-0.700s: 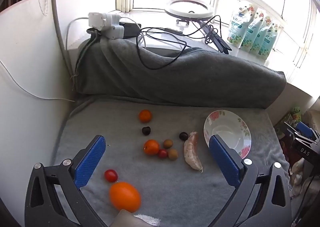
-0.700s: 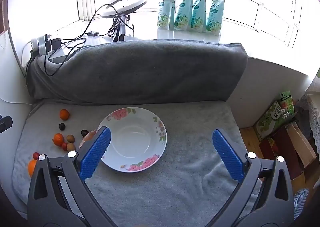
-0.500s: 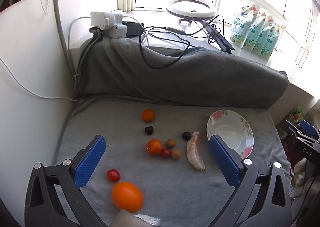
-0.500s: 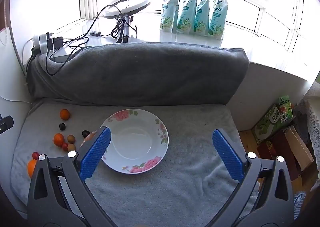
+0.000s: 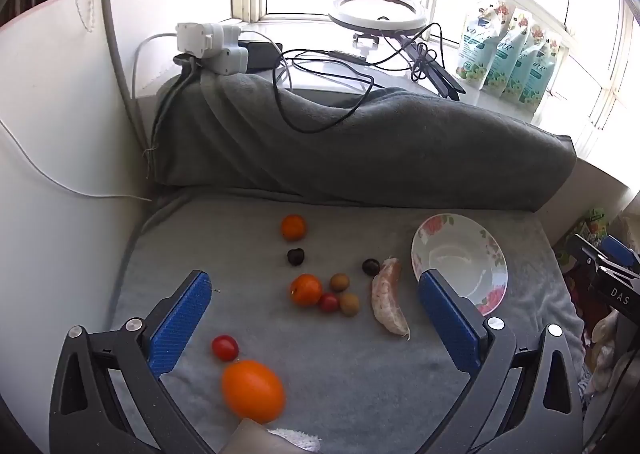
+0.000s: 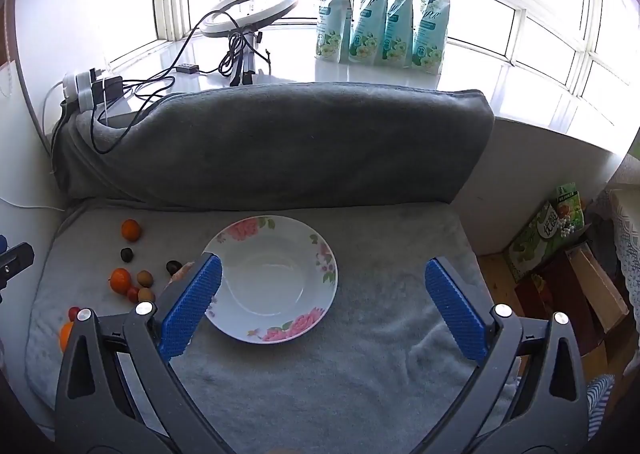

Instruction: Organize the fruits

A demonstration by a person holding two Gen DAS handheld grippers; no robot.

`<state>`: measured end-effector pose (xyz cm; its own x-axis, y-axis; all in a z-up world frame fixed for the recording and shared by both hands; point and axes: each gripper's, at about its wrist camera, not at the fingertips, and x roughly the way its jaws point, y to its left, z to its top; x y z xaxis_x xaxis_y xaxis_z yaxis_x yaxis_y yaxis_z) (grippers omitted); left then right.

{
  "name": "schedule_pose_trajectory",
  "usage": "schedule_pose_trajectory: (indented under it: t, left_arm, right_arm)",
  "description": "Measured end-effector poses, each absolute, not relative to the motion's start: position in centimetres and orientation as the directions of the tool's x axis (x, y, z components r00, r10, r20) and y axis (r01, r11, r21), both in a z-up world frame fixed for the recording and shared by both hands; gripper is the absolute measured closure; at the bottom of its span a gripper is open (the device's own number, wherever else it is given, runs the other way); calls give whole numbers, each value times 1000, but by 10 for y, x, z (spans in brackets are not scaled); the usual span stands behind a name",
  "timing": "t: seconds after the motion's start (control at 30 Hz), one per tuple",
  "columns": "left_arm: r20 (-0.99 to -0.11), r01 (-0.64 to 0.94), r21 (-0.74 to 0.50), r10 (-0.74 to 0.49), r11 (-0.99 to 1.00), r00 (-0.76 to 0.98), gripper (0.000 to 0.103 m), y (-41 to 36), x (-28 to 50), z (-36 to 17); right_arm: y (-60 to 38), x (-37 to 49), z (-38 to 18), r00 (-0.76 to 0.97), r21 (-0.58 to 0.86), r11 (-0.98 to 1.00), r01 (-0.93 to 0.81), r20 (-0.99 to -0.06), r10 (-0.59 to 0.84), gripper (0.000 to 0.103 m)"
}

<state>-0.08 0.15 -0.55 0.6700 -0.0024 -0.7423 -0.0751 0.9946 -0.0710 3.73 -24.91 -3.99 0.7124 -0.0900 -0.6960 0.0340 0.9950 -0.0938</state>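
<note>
Both grippers hung above the grey blanket, nothing yet picked. My left gripper had its fingers spread wide and empty; my right gripper likewise wide, holding nothing, with the floral bowl lying empty between its fingers.

Fruit lay loose left of the bowl: large orange nearest, cherry tomato just beside it, a tight cluster around the small orange, a peeled citrus segment near the bowl rim, and a tangerine farther back.

Risks I judged:
- round fruit on soft cloth — a glancing finger could roll it off the edge
- clustered pieces touch, so closing on one may shove its neighbours
- the segment looked soft; a hard squeeze could crush it
- the bowl may slide or tip if its rim is knocked
</note>
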Motion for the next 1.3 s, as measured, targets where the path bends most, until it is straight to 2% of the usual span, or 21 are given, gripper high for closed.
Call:
schedule_pose_trajectory:
  t: [1.3]
  left_arm:
    - [-729,-76,-61,7,995,684,0,1,-10,1]
  right_arm:
    - [-249,29,-42,705,-66,997,31,-706,-68,0]
